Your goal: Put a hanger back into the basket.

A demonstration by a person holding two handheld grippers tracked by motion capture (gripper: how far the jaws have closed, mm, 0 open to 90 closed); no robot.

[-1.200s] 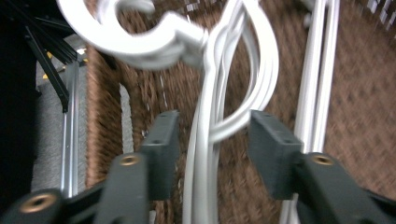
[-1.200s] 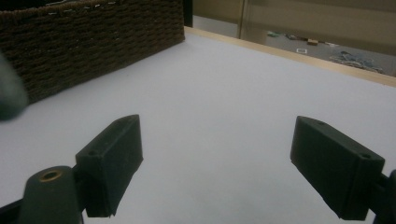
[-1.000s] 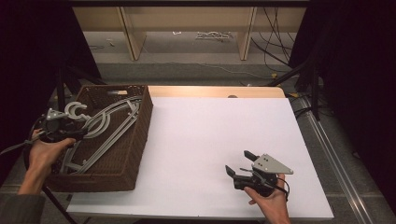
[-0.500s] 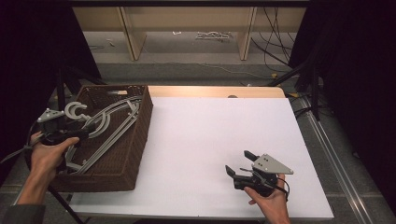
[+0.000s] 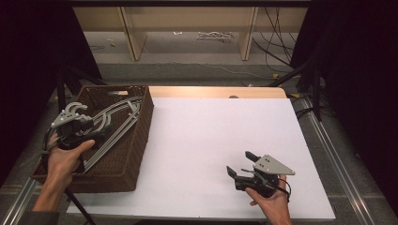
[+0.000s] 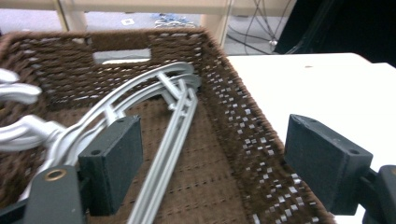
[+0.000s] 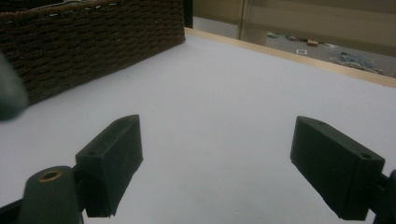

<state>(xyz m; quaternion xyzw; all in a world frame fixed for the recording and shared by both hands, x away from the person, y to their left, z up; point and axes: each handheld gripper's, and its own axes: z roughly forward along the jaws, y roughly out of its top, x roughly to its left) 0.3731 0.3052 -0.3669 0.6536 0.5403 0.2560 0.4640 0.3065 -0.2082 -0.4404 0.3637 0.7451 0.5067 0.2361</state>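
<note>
A brown wicker basket point(image 5: 141, 136) stands at the table's left end with several grey plastic hangers point(image 5: 117, 119) lying in it. A person's left hand holds my left gripper point(image 5: 100, 134) over the basket's left part, next to the hangers' hooks point(image 5: 75, 110). In the left gripper view my left gripper point(image 6: 217, 163) stands open; its jaws have just been opening, and the hangers point(image 6: 173, 93) lie below, free of the pads point(image 6: 112, 163). My right gripper point(image 5: 239, 163) rests low over the white table point(image 5: 211, 131) at the front right, open, with nothing between its pads point(image 7: 112, 158).
In the right gripper view the basket wall point(image 7: 93, 42) rises at the upper left. A wooden strip point(image 5: 216, 91) edges the table's far side. Behind it stand shelf legs point(image 5: 246, 33) and floor cables point(image 5: 272, 47). Dark curtains close both sides.
The left hand has shifted to the right over the basket, and its jaws stand wider apart, off the hangers. The right hand and gripper have not moved.
</note>
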